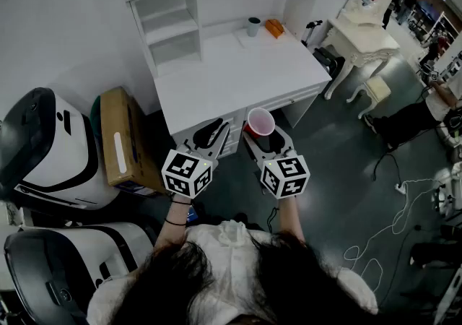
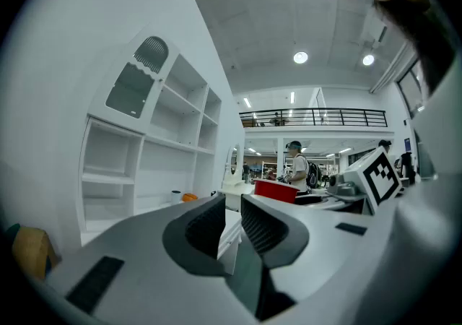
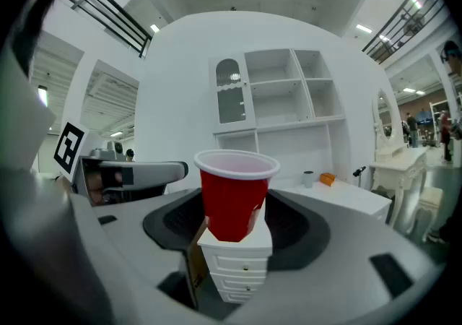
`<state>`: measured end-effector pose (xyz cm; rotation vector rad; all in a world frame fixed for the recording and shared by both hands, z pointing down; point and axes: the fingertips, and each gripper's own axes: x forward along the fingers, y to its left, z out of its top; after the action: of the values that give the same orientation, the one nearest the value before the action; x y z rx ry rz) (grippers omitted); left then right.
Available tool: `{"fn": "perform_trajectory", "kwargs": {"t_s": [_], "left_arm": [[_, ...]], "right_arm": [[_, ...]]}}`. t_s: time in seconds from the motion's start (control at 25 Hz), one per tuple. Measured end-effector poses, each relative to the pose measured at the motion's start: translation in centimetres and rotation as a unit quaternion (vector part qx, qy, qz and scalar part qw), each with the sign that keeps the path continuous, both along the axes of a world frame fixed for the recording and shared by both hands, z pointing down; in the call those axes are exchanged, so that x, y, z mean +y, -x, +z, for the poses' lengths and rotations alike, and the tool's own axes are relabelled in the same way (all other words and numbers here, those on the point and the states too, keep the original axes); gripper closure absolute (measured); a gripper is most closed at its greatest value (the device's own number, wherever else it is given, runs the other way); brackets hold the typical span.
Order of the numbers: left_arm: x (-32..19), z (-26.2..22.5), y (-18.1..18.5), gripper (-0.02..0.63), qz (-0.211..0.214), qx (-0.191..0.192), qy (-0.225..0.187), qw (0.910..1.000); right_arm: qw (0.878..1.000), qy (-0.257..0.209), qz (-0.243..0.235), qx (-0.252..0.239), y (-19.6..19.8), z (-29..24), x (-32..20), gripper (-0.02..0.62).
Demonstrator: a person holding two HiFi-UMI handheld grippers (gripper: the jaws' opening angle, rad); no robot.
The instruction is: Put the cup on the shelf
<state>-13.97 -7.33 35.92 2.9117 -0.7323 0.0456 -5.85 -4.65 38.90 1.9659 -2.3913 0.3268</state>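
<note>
Before the white desk (image 1: pixel 238 78), right gripper (image 1: pixel 262 136) pinches an upright red plastic cup (image 3: pixel 232 201); left gripper (image 1: pixel 213 134) pressed together, empty. Small grey cup (image 1: pixel 253 26) and orange box (image 1: pixel 274 27) sit at the back.

The red cup (image 3: pixel 232 197) between my jaws looks smooth plastic; the desk (image 1: pixel 238 74) at twelve o'clock, matt white.

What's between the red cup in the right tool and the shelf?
Only the white desk top, bare along that stretch, as the head view shows, from red cup to shelf.
</note>
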Motion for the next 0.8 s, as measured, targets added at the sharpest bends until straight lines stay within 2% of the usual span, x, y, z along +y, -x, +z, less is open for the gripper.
{"fn": "perform_trajectory", "kwargs": {"t_s": [0.28, 0.6, 0.8], "left_arm": [[-1.0, -0.1, -2.1, 0.529, -0.013, 0.002, -0.002, 0.9999], [-1.1, 1.1, -4.5, 0.529, -0.037, 0.004, 0.007, 0.9993], [-1.5, 1.9, -5.4, 0.529, -0.051, -0.013, 0.011, 0.9985]], "right_arm": [[1.000, -0.015, -0.011, 0.000, -2.2, -0.6, -0.9, 0.328], [0.999, -0.005, -0.038, 0.016, -4.6, 0.9, -1.5, 0.328], [0.998, -0.003, -0.055, 0.010, -5.4, 1.4, -2.3, 0.328]]}}
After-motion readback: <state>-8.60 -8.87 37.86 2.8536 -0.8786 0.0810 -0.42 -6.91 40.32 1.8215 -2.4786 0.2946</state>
